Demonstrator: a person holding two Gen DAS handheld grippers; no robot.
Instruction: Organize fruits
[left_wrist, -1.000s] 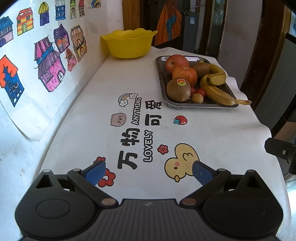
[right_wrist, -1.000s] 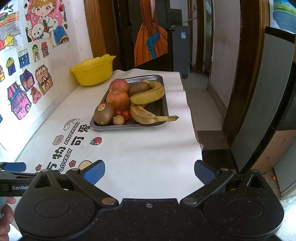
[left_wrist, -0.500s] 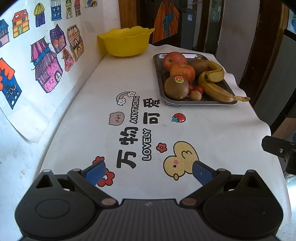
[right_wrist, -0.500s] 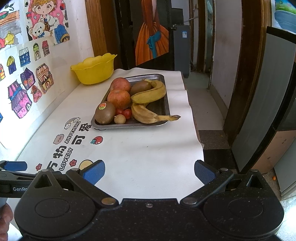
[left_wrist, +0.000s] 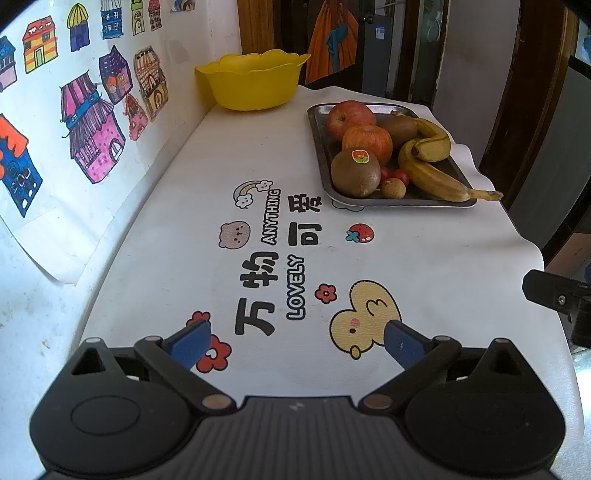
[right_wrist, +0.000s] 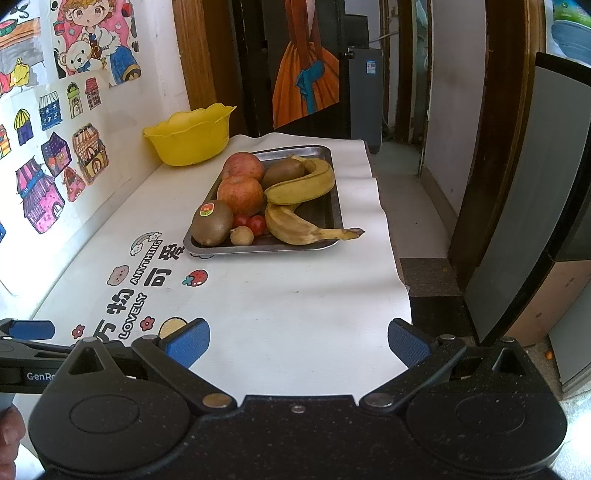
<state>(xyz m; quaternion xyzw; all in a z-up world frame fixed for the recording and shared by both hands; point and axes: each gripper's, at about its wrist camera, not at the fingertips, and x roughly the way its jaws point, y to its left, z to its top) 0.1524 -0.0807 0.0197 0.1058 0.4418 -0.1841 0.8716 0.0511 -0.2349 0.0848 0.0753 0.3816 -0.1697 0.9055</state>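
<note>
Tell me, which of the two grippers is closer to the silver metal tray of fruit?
Right, it seems. The right gripper faces the silver metal tray almost head-on; the left gripper sits further left, with the tray off to its right.

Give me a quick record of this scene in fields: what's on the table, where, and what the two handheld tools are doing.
surface: table with a white printed cloth
tray: metal tray, holds all the fruit
fruit: two apples, two bananas, two kiwis, small red fruits, one small brown fruit
bowl: yellow bowl beyond the tray by the wall; no fruit visible in it
left tool: open, holding nothing
right tool: open, holding nothing
</note>
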